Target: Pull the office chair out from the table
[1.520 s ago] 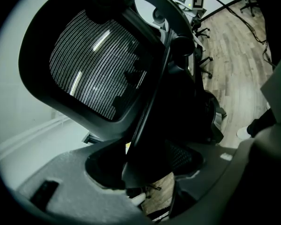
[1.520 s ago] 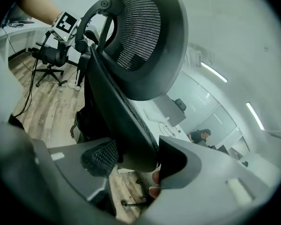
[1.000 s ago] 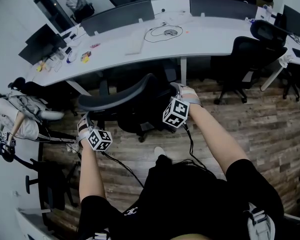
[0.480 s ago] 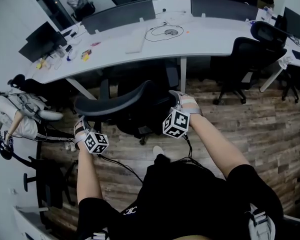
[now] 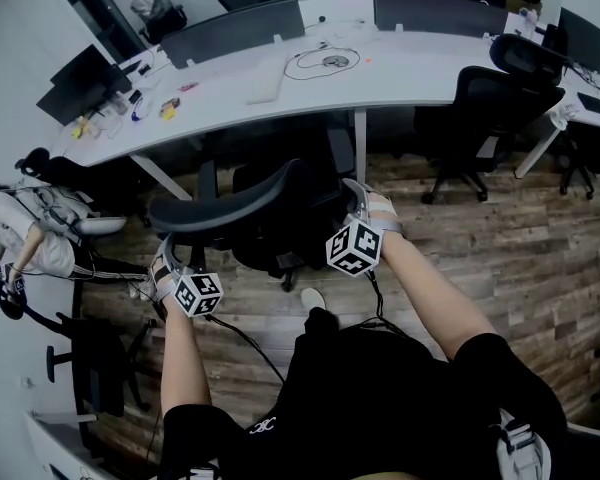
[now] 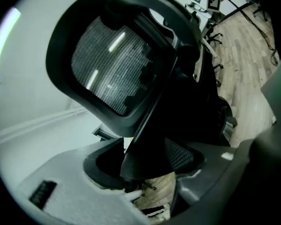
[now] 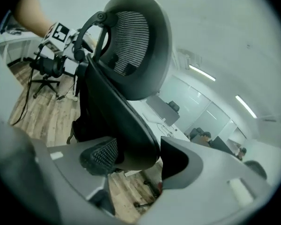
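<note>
light: bright, even, ceiling strips | edges: fisheye warp, dark vignette | foreground: soft

We reach both arms forward, elbows slightly bent. Our left forearm carries the left tool and our right forearm carries the right tool. Each tool points ahead and a little downward. The jaws of both tools are opening, with the rim of the chair back between each pair.
</note>
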The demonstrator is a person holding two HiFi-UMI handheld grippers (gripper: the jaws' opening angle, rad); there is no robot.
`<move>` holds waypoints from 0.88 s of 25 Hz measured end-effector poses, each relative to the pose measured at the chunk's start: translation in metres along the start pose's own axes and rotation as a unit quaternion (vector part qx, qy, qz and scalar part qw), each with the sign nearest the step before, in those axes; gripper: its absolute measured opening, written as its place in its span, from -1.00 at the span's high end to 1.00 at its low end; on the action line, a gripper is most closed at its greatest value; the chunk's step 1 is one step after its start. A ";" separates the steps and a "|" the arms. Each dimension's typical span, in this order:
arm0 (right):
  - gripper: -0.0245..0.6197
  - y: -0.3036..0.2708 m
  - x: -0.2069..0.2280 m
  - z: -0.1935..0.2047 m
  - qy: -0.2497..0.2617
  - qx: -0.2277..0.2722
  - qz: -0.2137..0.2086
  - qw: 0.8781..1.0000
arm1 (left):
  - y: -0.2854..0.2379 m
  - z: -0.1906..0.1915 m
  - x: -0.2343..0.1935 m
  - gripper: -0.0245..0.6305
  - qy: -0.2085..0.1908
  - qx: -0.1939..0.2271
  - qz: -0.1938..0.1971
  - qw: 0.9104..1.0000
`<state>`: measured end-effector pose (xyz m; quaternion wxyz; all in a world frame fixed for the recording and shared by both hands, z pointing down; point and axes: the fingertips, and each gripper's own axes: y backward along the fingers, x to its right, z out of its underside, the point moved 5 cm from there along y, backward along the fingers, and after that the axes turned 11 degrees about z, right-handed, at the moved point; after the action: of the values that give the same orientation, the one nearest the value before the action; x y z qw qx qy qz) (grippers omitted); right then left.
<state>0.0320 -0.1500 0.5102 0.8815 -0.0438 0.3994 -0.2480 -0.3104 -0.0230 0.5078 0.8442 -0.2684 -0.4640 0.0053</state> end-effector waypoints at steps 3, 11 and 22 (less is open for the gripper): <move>0.15 0.026 0.008 0.014 -0.088 0.001 0.014 0.996 | 0.036 -0.010 0.017 0.25 0.087 0.042 -0.038 0.995; 0.90 0.090 0.025 0.011 -0.265 0.037 0.041 0.963 | 0.096 -0.080 0.069 0.90 0.389 0.141 0.026 0.910; 0.90 0.133 0.000 -0.017 -0.318 0.070 -0.025 0.945 | 0.123 -0.145 0.100 0.90 0.438 0.173 0.083 0.878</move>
<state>0.0736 -0.0317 0.4617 0.9571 -0.0689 0.0785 -0.2702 -0.1099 0.0434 0.4676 0.9906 -0.1304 -0.0143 0.0374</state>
